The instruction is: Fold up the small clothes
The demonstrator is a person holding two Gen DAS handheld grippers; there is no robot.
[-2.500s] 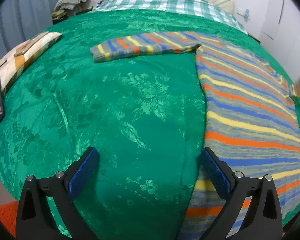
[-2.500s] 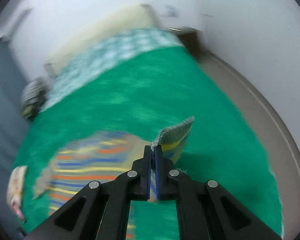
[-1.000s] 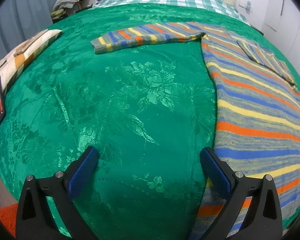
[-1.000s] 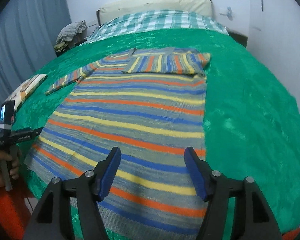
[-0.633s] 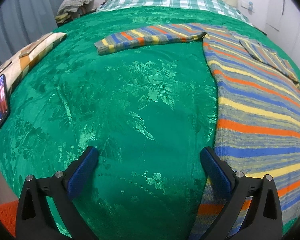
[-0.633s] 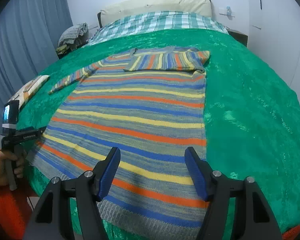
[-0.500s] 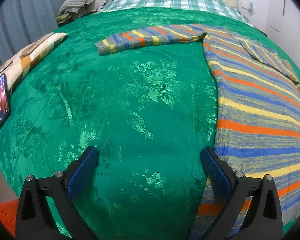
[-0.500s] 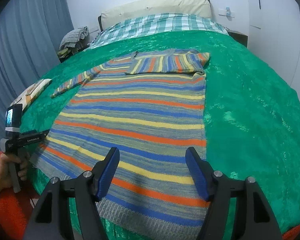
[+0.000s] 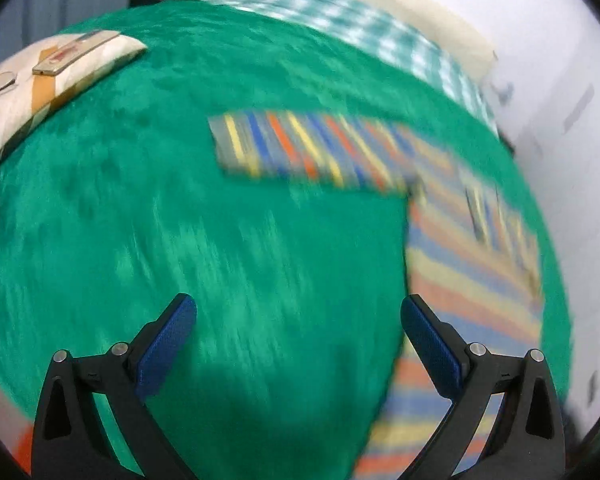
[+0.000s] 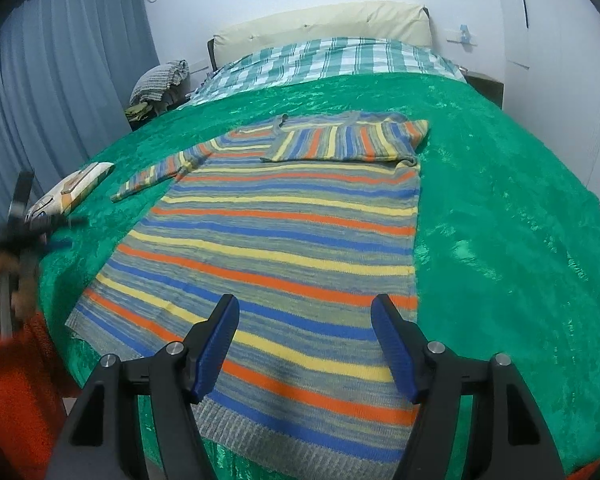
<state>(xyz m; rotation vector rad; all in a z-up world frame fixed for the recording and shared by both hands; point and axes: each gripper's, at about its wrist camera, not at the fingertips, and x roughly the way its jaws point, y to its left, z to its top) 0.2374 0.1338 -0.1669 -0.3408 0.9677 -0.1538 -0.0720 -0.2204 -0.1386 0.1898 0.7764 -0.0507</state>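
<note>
Striped knit sweater (image 10: 284, 236) is lying flat on the green bedspread (image 10: 500, 220); the right sleeve (image 10: 340, 140) is already lying folded across the chest, while the left sleeve (image 9: 300, 152) is stretching out sideways. Both the left gripper (image 9: 298, 320) and right gripper (image 10: 305, 320) are spread, empty. Judgement: pinch the outstretched cuff only, lift low, lay it square across the chest.
</note>
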